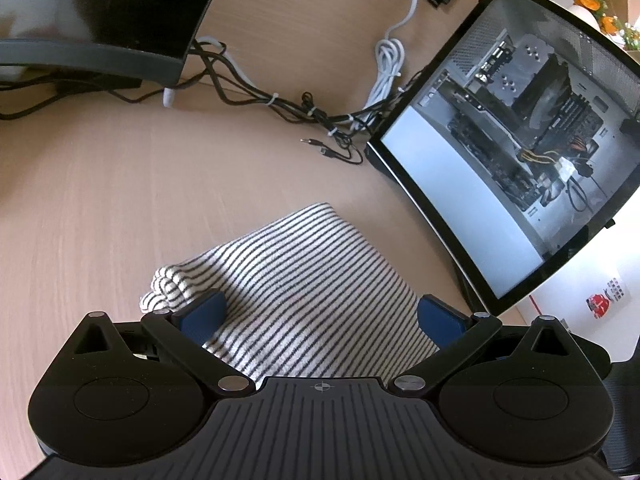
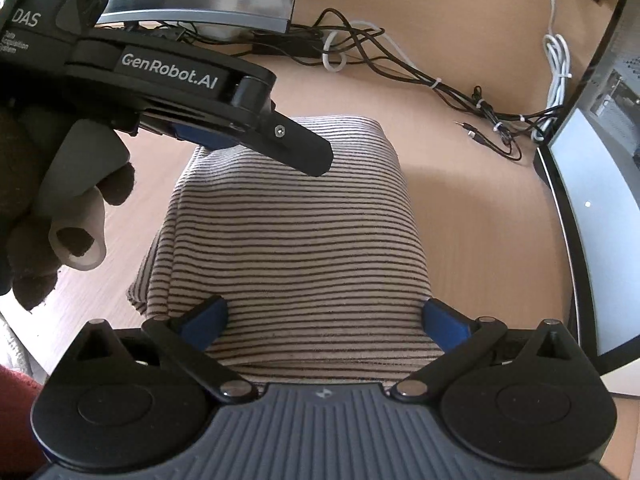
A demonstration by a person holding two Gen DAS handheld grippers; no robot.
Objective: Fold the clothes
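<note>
Hovering spread wide, both tools flank the striped garment.

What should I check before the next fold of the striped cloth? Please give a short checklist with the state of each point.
1. Left tool open: ok, blue pads wide apart over the striped cloth.
2. Right tool open: ok, nothing held.
3. Cloth folded compactly: ok, though one side is bunched.
4. Cloth flat on the desk: ok.
5. Loose cables clear of the cloth: ok, they lie apart from it.
6. Glass-sided computer case clear of the cloth: ok, beside it, but near.
</note>
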